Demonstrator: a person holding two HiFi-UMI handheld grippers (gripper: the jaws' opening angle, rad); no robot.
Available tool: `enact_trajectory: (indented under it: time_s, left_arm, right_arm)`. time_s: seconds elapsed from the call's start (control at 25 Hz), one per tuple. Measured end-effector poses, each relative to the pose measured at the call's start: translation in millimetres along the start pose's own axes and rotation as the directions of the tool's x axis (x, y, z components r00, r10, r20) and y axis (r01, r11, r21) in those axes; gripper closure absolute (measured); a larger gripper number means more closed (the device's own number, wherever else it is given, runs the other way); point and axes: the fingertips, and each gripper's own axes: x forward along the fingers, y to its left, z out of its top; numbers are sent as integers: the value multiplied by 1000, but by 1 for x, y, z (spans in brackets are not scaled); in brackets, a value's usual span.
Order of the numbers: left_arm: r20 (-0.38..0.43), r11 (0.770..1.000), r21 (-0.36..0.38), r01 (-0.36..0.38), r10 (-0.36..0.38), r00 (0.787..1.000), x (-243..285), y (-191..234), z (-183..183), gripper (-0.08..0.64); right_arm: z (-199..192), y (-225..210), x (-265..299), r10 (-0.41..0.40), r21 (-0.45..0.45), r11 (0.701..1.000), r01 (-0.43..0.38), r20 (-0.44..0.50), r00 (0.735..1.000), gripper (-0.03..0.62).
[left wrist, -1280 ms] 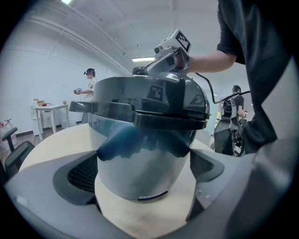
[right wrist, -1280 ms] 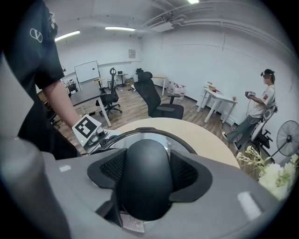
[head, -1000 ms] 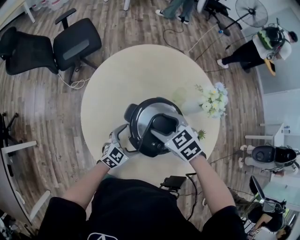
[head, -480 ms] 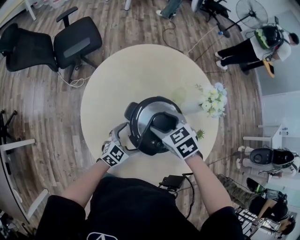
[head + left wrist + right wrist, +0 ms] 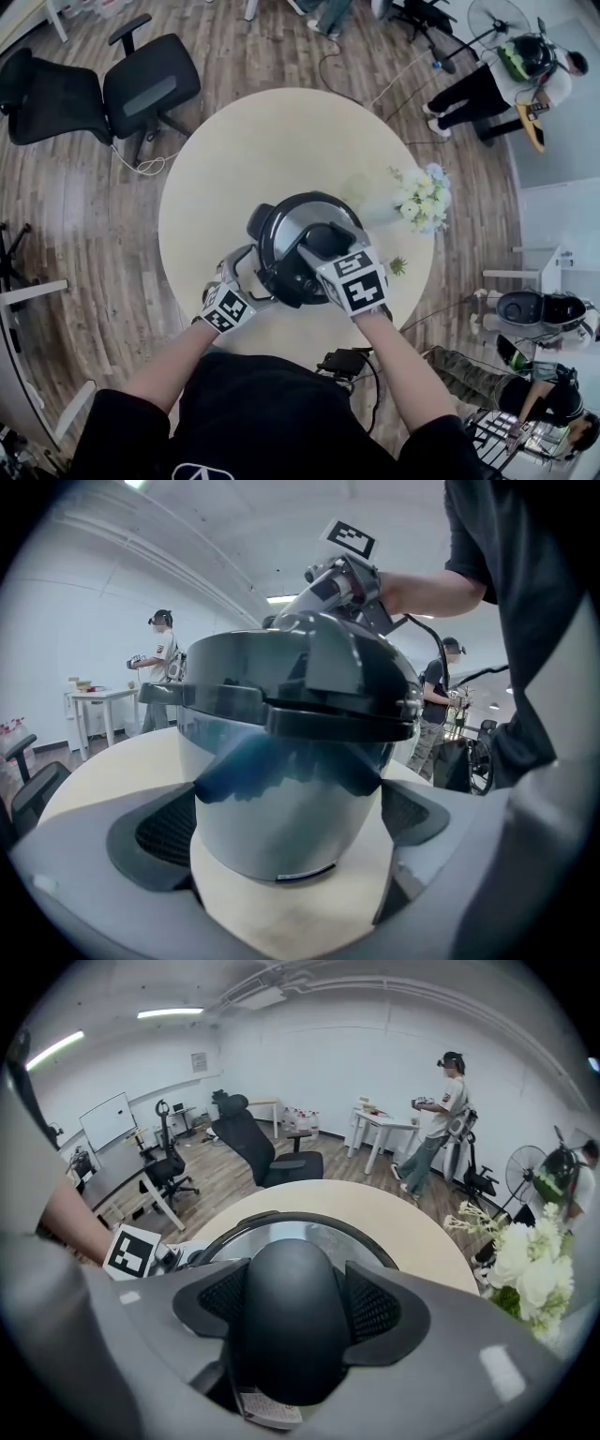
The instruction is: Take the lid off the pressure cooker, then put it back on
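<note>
A steel pressure cooker (image 5: 292,230) with a black rim stands on the round table (image 5: 272,131), near its front edge. My right gripper (image 5: 324,249) comes down from above and is shut on the lid's black handle (image 5: 289,1321); the mesh pads press on both sides of the handle. The steel lid (image 5: 314,1232) sits on the pot. My left gripper (image 5: 291,860) lies low at the cooker's left side, shut on the pot's steel body (image 5: 281,817), one pad against each side. In the head view the left gripper (image 5: 249,274) reaches in under the rim.
A bunch of white and yellow flowers (image 5: 424,199) stands on the table right of the cooker. Two black office chairs (image 5: 150,89) are beyond the table at the left. A person (image 5: 497,84) stands at the far right. A black box (image 5: 345,361) sits below the table's near edge.
My right gripper has rolled on the lid handle; its marker cube has swung left, toward me, and the handle has turned with it. The left gripper and the pot have stayed put.
</note>
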Motion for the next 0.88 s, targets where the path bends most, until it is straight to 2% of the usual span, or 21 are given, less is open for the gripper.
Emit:
enact_trajectory:
  time_s: [0.24,0.4,0.52,0.72,0.88]
  left_arm:
    - [-5,1000,-2,-1,1,1000,1,0,-1,-31]
    - [-10,1000,-1,-1,1,1000,6,2,1,-31]
    - [-14,1000,-2,-2,2,1000,8,1,1,-31]
    - [-2,1000,-1,1,-1,1000,-1,0,3,-31]
    - [2,1000,-1,-1,1,1000,-4,-1,3,-31]
  right_arm:
    - [-1,-8,1,-82,111,991,81,7,997,267]
    - [-1,-19,1,-151,207,967,145,9,989,268]
    - [-2,-21,1,-174,214,963,164,25,984,265]
    - [0,-12,-6,-162,182,972,151,51,985,264]
    - [0,-8,-10,-194,137,975,175,145,970,264]
